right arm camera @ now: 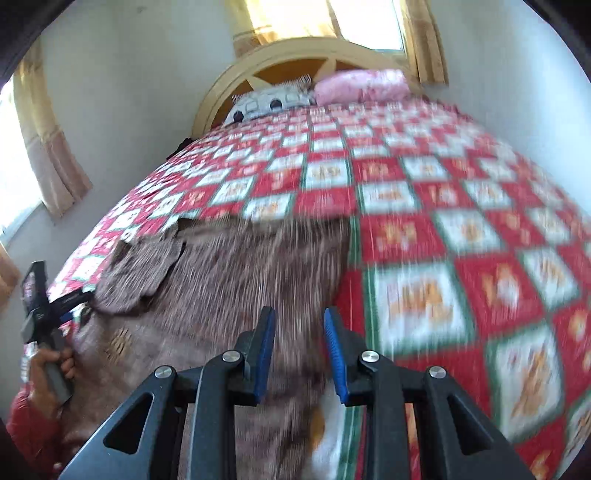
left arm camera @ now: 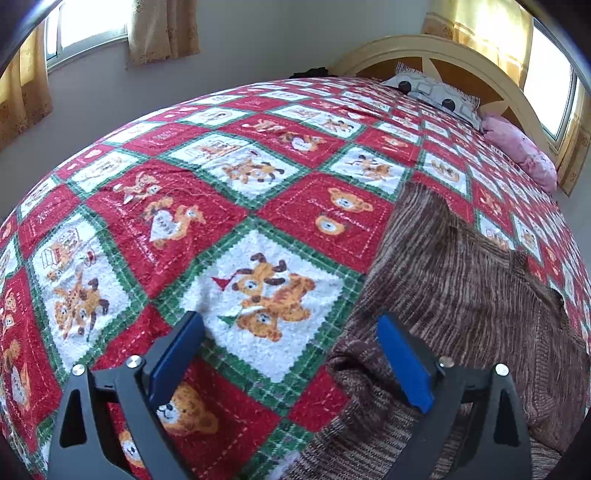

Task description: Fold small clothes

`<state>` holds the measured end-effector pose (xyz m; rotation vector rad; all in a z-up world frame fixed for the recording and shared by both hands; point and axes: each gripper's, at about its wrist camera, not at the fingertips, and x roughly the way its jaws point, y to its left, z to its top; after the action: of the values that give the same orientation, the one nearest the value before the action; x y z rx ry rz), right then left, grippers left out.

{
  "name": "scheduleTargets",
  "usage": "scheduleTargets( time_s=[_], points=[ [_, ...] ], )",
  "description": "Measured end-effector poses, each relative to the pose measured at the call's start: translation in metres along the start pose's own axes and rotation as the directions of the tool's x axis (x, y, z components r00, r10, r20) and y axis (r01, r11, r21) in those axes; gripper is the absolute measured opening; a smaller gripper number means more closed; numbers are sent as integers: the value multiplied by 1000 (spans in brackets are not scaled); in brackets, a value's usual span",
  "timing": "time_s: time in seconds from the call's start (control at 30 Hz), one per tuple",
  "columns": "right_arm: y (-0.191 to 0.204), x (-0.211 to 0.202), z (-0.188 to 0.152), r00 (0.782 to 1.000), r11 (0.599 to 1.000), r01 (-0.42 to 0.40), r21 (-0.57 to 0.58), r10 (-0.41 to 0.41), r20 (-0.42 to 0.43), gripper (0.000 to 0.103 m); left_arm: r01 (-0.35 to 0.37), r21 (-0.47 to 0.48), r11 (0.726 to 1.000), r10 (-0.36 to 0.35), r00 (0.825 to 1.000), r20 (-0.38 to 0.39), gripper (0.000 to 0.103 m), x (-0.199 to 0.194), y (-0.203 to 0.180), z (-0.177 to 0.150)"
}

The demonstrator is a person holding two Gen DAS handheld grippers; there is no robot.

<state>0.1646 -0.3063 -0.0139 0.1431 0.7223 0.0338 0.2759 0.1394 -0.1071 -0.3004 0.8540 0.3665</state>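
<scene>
Both tongs, left [left arm camera: 290,338] and right [right arm camera: 300,328], gape empty above brown sweater [left arm camera: 461,280].

You have a quilt [left arm camera: 229,206] checked in red and white squares with green plaid borders, the white ones carrying orange-brown teddy bears and reindeer. Lying on the quilt is a knitted garment [left arm camera: 454,280] streaked in brown and tan. Beyond the quilt's far end you see a cream headboard [left arm camera: 436,48] with orange-brown panels; against it lean a white pillow [left arm camera: 428,88] with black spots and grey outlines and a pink pillow [left arm camera: 521,147]. Your grippers are black with blue pads [left arm camera: 402,362]. The curtains [left arm camera: 162,29] are tan-gold; your sleeve [right arm camera: 29,417] is red.
</scene>
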Motion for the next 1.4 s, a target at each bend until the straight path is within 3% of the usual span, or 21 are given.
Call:
scheduleTargets(
  time_s=[0.17,0.23,0.37,0.43,0.5,0.6,0.67,0.77,0.87,0.93,1.03,1.13,1.3,1.4],
  points=[
    [10,79,40,994,993,69,-98,-76,-77,29,-3,2,1000,3,1000,0,98,0,-1,0],
    [5,124,33,973,981,135,-138,-157,-169,29,-4,4,1000,4,1000,-1,98,1,-1,0],
    [-20,120,34,984,997,76,-20,-78,-157,30,-5,5,1000,5,1000,-2,99,1,-1,0],
    [-27,94,37,987,993,116,13,-113,-116,30,-6,10,1000,6,1000,-6,100,2,-2,1],
    [-32,47,37,996,995,91,49,-91,1,30,-2,9,1000,2,1000,-5,100,2,-2,1],
    [-51,-34,25,983,989,59,137,-82,166,31,16,-2,1000,-16,1000,-2,101,2,0,2],
    [-66,-78,14,970,976,-24,215,-30,242,31,26,-8,1000,-26,1000,0,101,1,2,2],
    [-82,-135,-10,940,932,-184,313,73,333,42,75,-22,997,-75,997,6,103,-1,7,2],
    [-89,-173,-35,888,840,-400,366,257,381,48,164,-32,986,-164,986,3,103,-7,16,1],
    [-86,-188,-45,876,824,-441,357,308,370,48,247,-5,969,-247,969,-19,103,-18,21,-2],
    [-70,-218,-59,890,873,-416,253,335,308,48,299,54,953,-297,954,-39,103,-46,31,-14],
    [-56,-245,-78,902,896,-412,168,375,214,48,351,157,923,-350,936,-37,103,-83,41,-31],
    [-43,-273,-127,920,912,-388,131,375,111,48,360,411,838,-380,924,-35,103,-154,65,-69],
    [-34,-266,-161,916,904,-401,146,396,64,48,381,491,783,-400,914,-71,103,-180,83,-94]
  ],
)
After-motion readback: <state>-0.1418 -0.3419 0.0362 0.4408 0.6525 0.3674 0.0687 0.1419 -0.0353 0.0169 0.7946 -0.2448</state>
